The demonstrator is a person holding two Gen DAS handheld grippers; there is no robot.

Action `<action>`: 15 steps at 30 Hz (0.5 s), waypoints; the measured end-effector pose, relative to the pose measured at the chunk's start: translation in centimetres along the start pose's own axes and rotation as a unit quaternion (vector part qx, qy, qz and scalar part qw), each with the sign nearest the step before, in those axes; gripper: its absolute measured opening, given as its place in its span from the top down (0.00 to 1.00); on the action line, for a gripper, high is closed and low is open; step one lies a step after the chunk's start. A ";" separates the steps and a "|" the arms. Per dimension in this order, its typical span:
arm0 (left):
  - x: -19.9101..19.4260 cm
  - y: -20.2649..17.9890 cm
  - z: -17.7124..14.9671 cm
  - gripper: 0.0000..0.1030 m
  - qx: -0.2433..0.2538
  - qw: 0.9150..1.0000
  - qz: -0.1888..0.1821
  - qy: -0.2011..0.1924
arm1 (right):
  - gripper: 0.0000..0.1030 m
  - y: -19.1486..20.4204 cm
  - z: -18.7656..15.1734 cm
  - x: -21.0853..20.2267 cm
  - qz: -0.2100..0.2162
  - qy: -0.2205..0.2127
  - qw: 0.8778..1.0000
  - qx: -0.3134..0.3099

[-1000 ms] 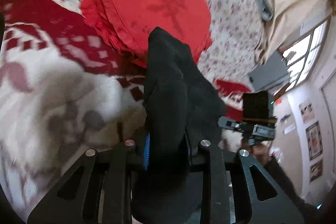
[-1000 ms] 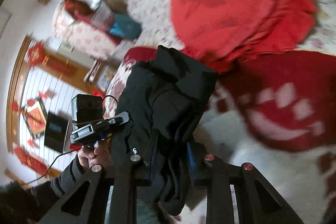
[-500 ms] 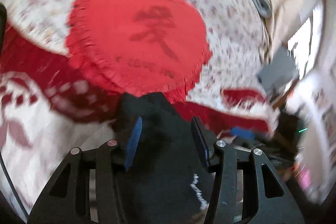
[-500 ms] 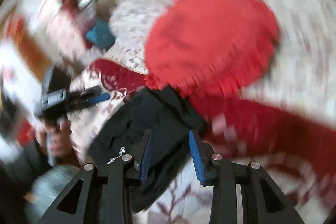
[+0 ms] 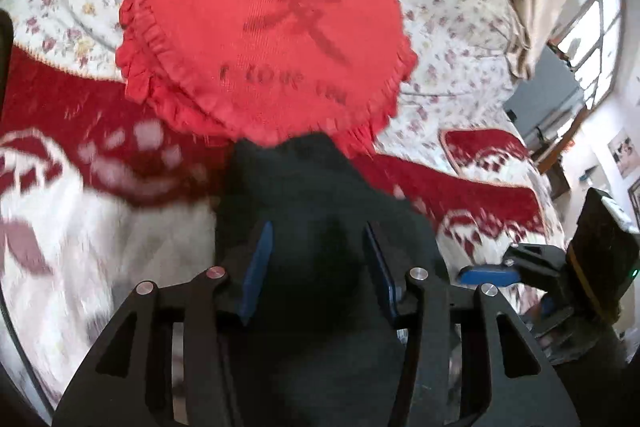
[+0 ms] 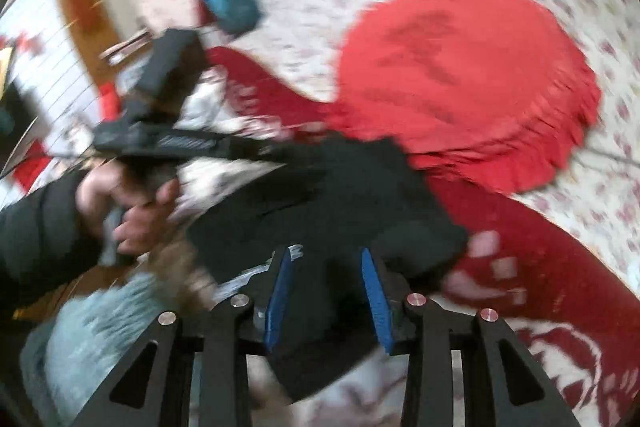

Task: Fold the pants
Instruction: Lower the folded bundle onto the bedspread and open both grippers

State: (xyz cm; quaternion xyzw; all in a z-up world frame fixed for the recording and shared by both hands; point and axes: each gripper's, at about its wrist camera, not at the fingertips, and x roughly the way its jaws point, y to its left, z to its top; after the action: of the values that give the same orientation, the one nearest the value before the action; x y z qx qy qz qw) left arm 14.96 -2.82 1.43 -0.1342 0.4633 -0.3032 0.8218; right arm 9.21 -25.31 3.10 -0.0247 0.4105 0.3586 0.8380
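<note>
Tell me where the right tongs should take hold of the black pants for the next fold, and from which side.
Probably the thick folded edge nearest the right tongs, approached from the near side, along the blanket. The black pants lie bunched there, their far end against the red cushion. The blue pads already straddle that edge, apparently without pinching it.

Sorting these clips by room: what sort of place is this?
Most likely a bedroom in a home. The black pants lie on a bed with a floral sheet and a red-and-white blanket, beside a round red frilled cushion; a curtained window stands behind.
</note>
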 end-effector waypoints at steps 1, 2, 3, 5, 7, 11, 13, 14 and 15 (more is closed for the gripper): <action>0.7 0.3 -1.0 0.56 0.002 1.000 0.000 0.013 | 0.64 1.1 -0.6 1.1 -0.011 0.028 0.999 -0.018; 1.0 0.4 -1.6 0.56 0.012 1.000 0.003 0.010 | 0.64 1.7 -1.6 2.8 -0.030 0.073 0.996 -0.028; 0.6 0.2 -1.8 0.56 0.023 1.000 0.010 -0.001 | 0.63 1.7 -2.4 4.3 -0.051 0.115 0.992 -0.031; -0.8 -0.7 -1.7 0.56 0.020 0.999 0.048 0.005 | 0.63 2.1 -2.2 4.1 -0.067 0.111 0.991 -0.026; -4.2 -2.1 -2.1 0.55 0.019 0.998 0.053 -0.026 | 0.63 1.7 -1.4 2.9 -0.095 0.113 0.989 0.022; -10.7 -5.1 -6.3 0.20 0.017 0.989 0.124 -0.084 | 0.63 1.4 -2.2 -2.6 -0.081 0.024 0.982 0.171; -11.5 -6.3 -8.5 0.18 0.012 0.982 0.162 -0.100 | 0.62 1.3 -3.7 -4.4 -0.075 -0.018 0.967 0.242; -11.5 -6.6 -9.5 0.18 0.009 0.977 0.183 -0.106 | 0.62 1.5 -4.5 -4.9 -0.078 -0.035 0.958 0.273; -11.3 -6.9 -10.4 0.18 0.009 0.973 0.204 -0.112 | 0.62 2.0 -5.7 -5.4 -0.092 -0.049 0.949 0.296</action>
State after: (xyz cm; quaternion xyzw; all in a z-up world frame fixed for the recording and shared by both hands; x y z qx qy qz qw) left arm -0.81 -0.57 7.01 -0.0627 0.3833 -0.1168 0.9141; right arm 1.95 -28.87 3.68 0.2043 0.4528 0.1430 0.8560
